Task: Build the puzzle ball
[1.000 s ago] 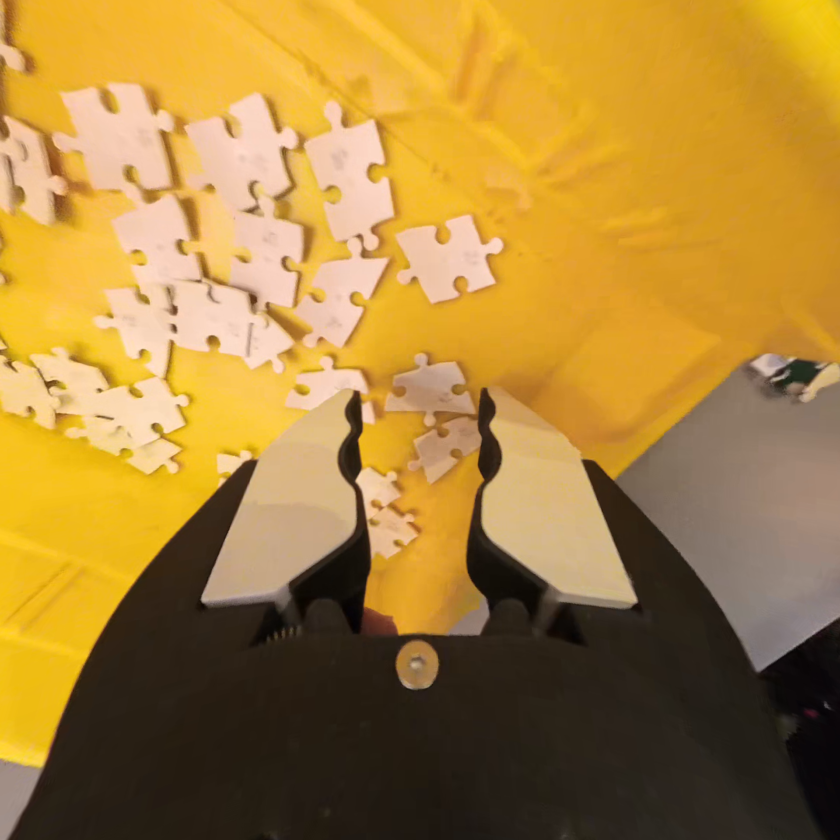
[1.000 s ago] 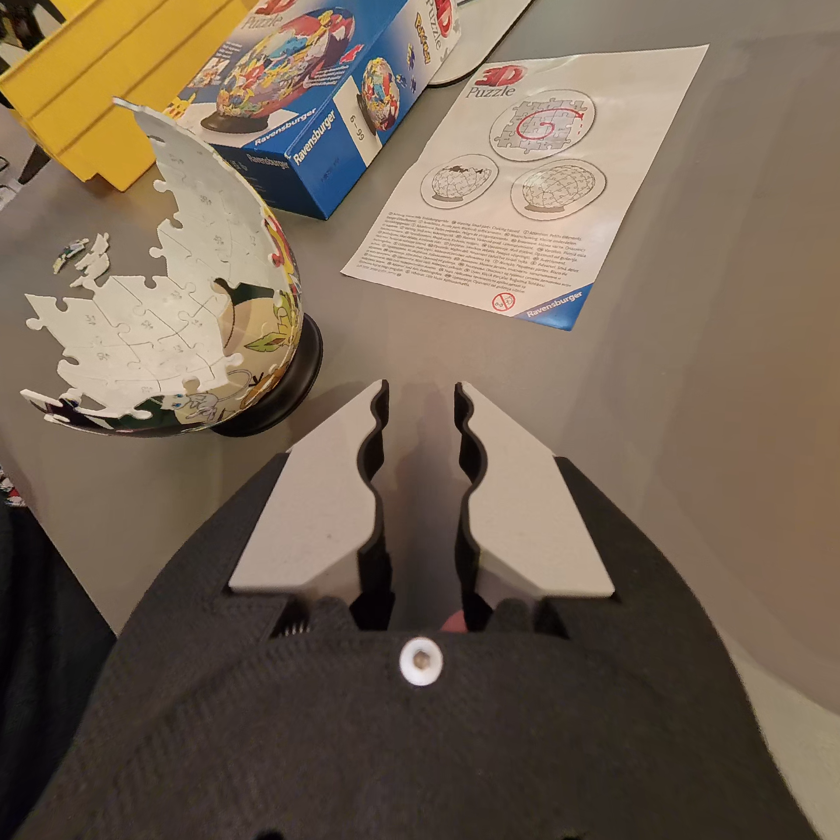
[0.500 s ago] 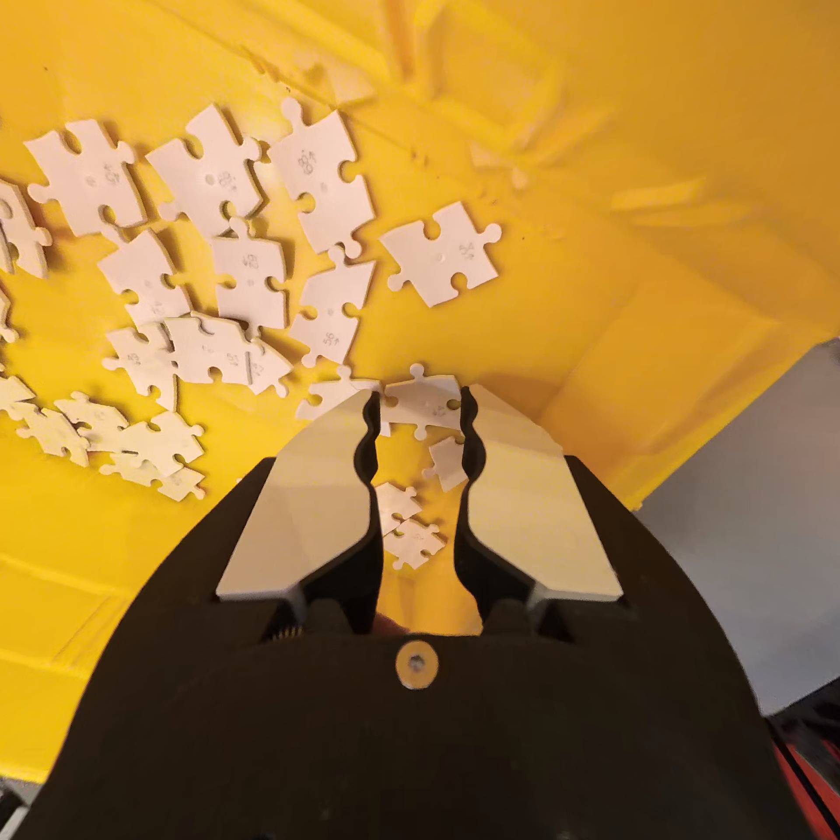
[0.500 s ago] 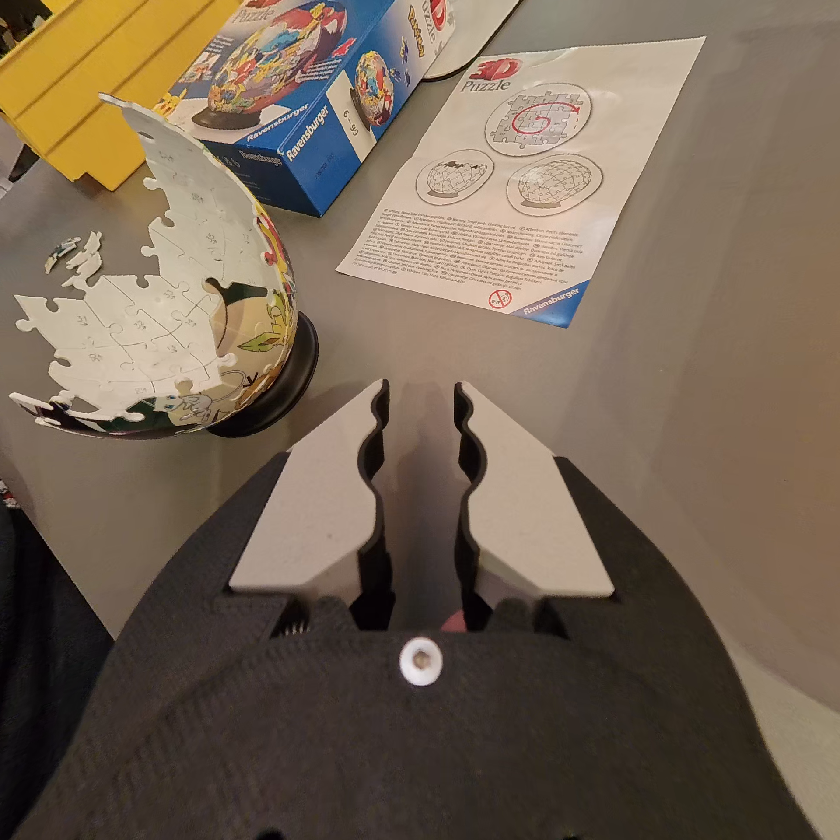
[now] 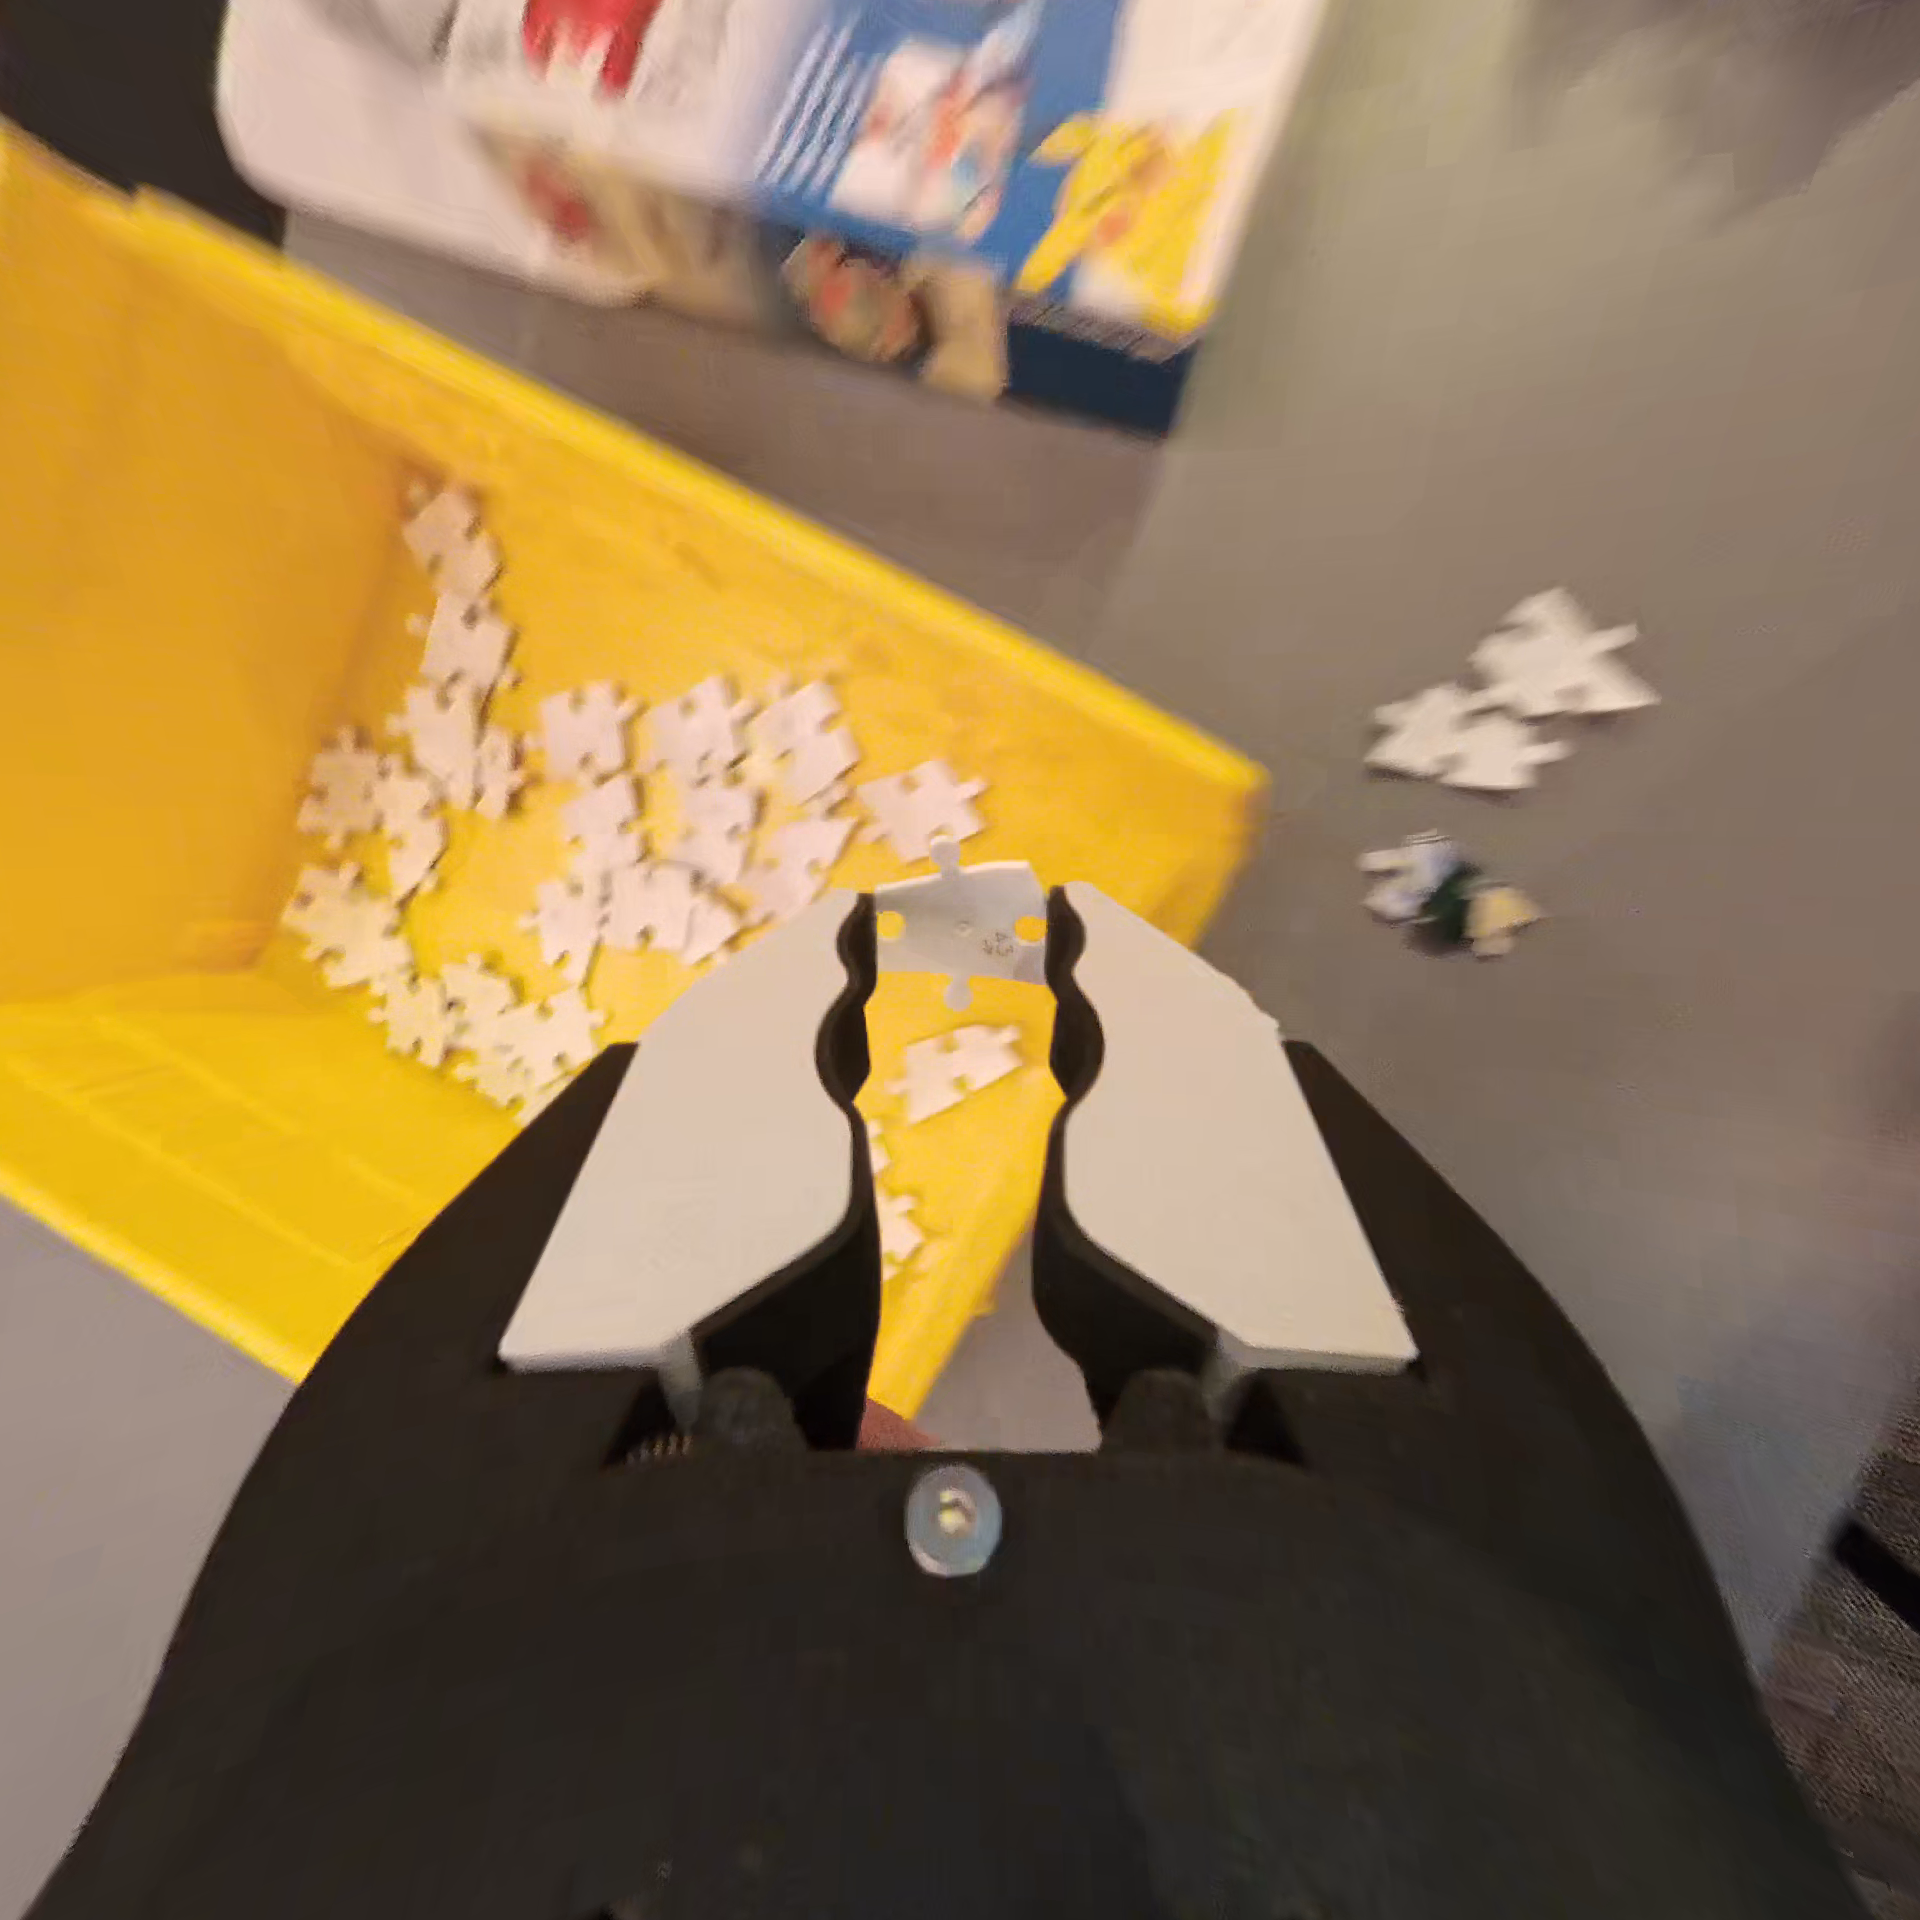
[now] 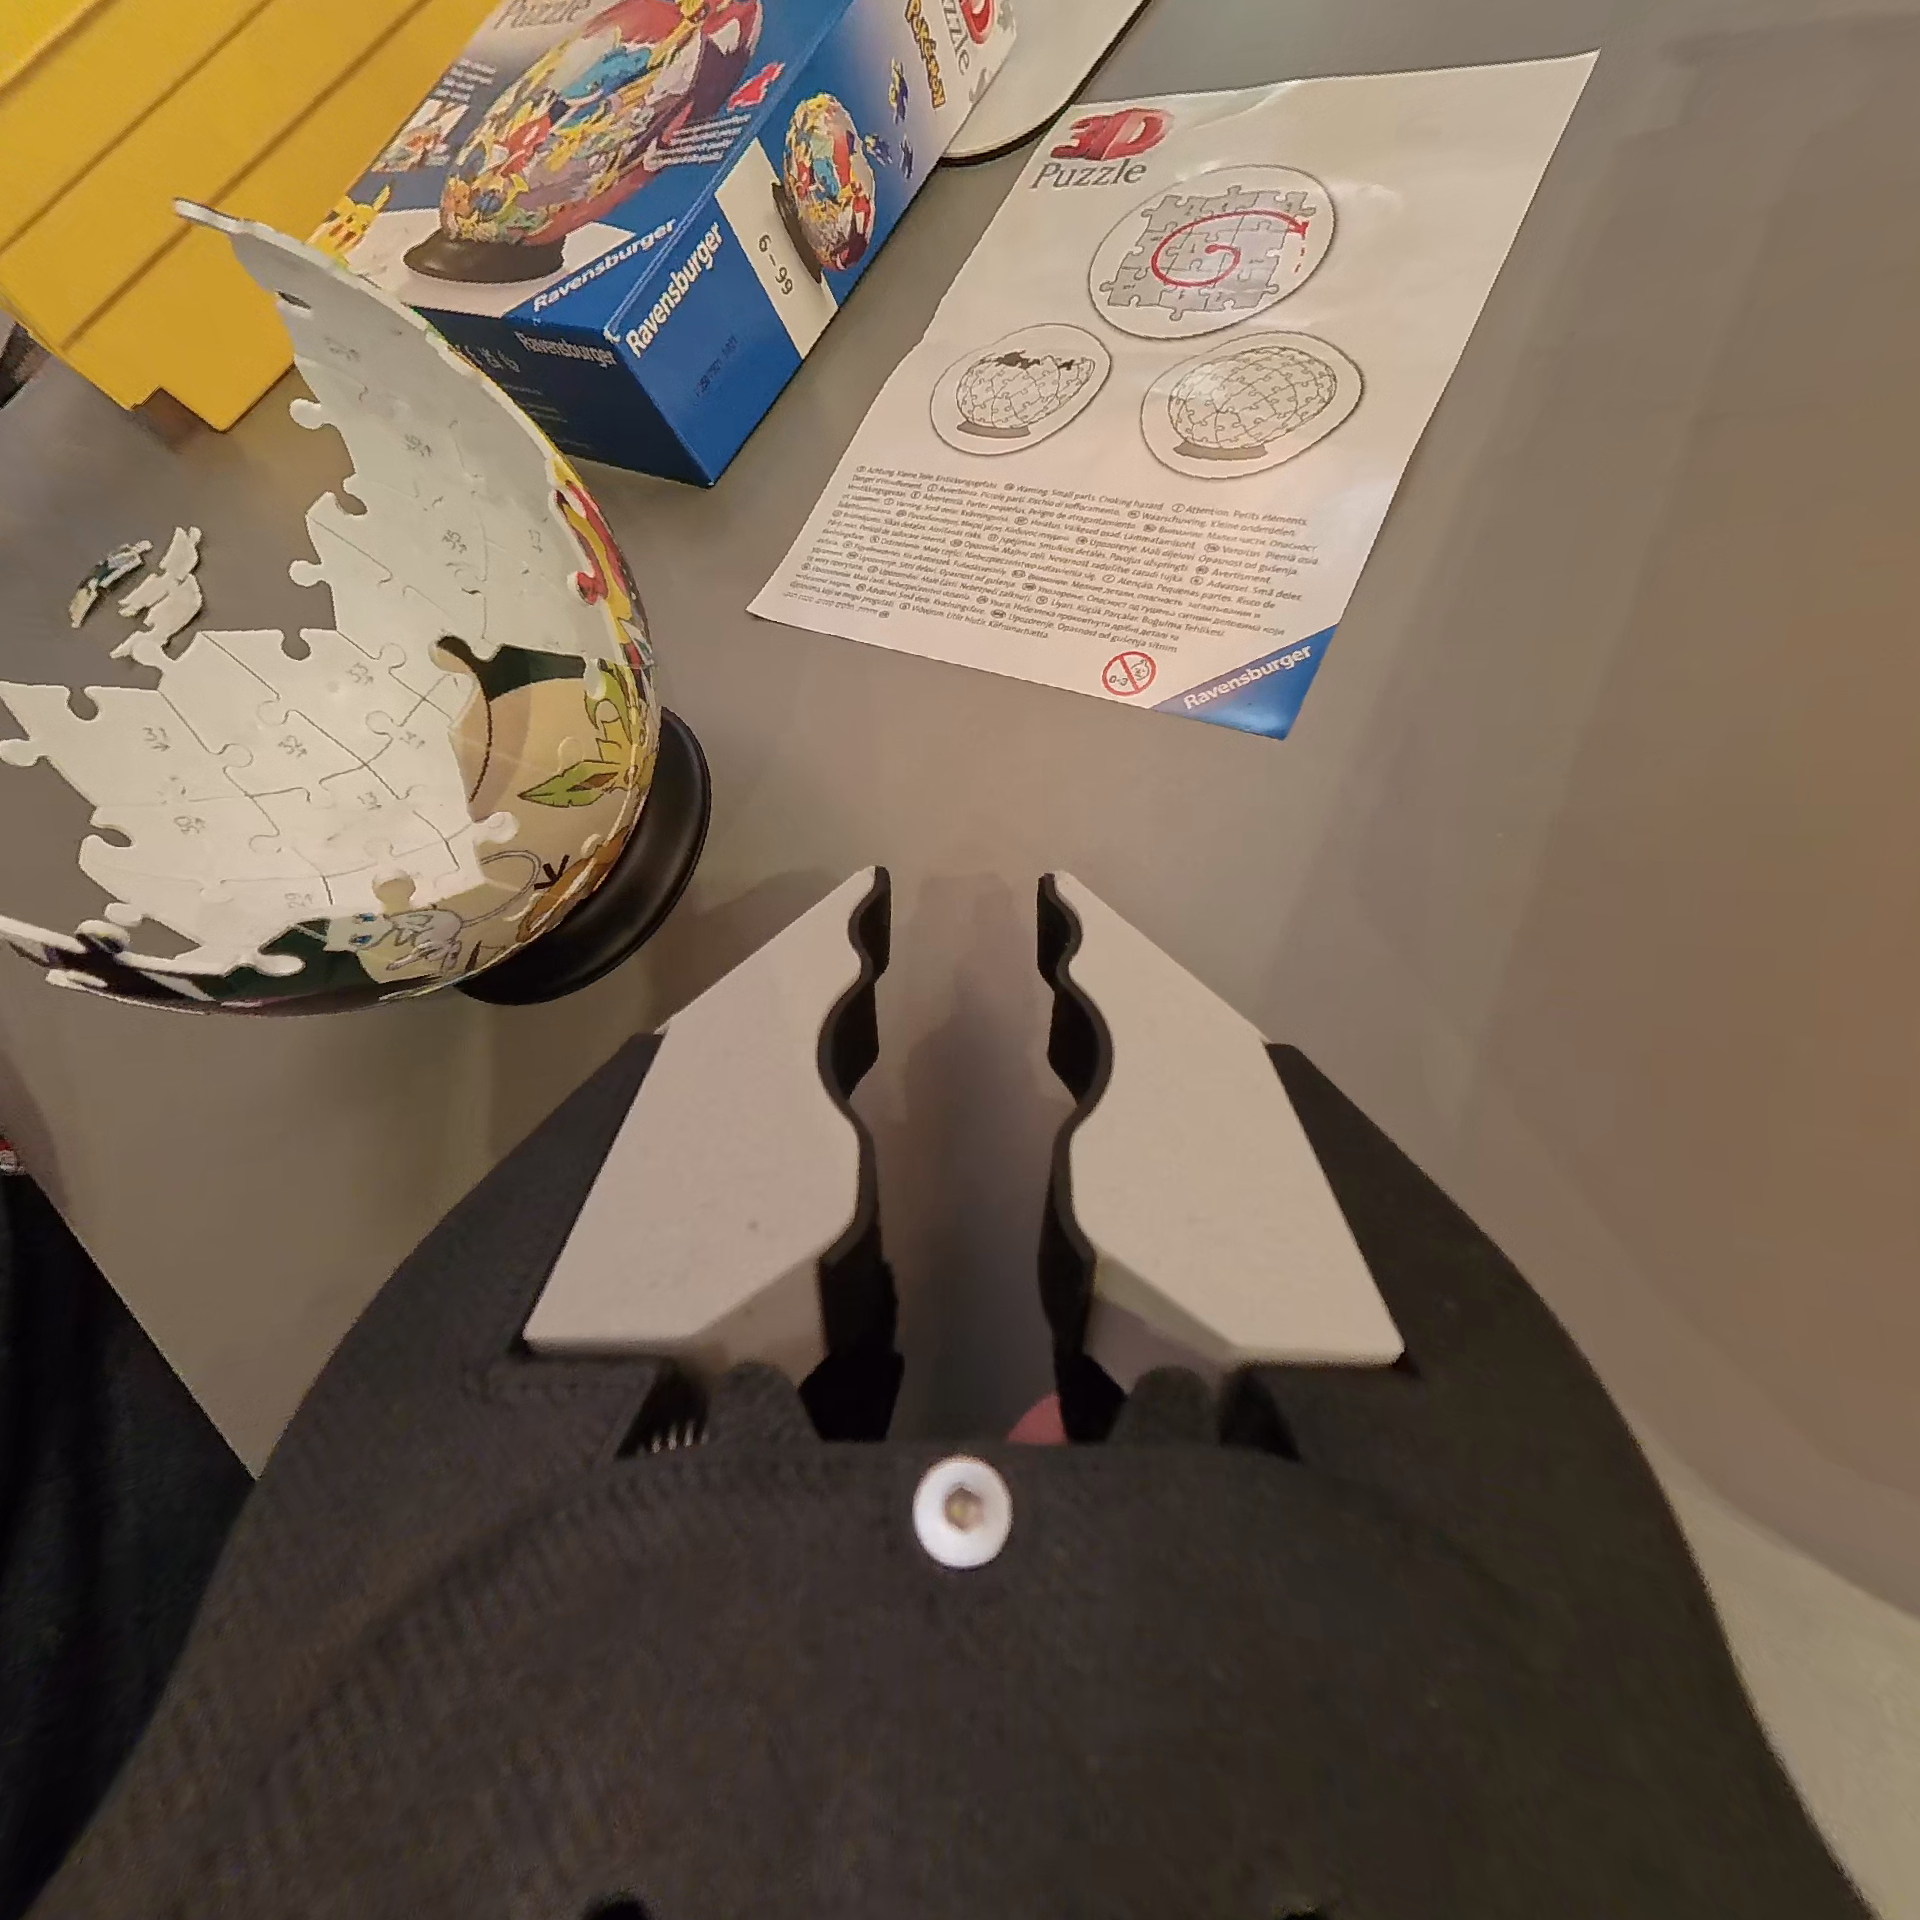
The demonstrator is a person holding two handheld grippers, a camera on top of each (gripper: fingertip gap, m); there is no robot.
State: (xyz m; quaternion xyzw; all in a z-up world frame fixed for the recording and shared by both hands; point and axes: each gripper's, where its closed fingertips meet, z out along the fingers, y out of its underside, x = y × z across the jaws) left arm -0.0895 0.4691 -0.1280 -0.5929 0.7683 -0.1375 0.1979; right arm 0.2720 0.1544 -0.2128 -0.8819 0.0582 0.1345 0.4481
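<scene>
My left gripper [image 5: 961, 925] is shut on a white puzzle piece [image 5: 961, 935], pinched flat between both fingertips and lifted above the yellow bin [image 5: 156, 727]. Several more white pieces [image 5: 644, 821] lie on the bin's floor. My right gripper [image 6: 964, 914] is open and empty, hovering over the grey table [image 6: 1558, 935]. The partly built puzzle ball [image 6: 343, 675] stands on its black base [image 6: 634, 894] to the left of the right gripper, its white inner side showing.
The blue puzzle box [image 6: 644, 208] and a paper instruction sheet [image 6: 1164, 395] lie beyond the ball. A few loose pieces [image 5: 1507, 707] lie on the table right of the bin; they also show in the right wrist view [image 6: 145, 582]. The bin's yellow corner [image 6: 135, 208] is far left. Across from one pair of fingers to the other is roughly 50 cm.
My left gripper closed on a piece in the bin and has lifted it up and back, out of the bin. The right gripper has barely moved.
</scene>
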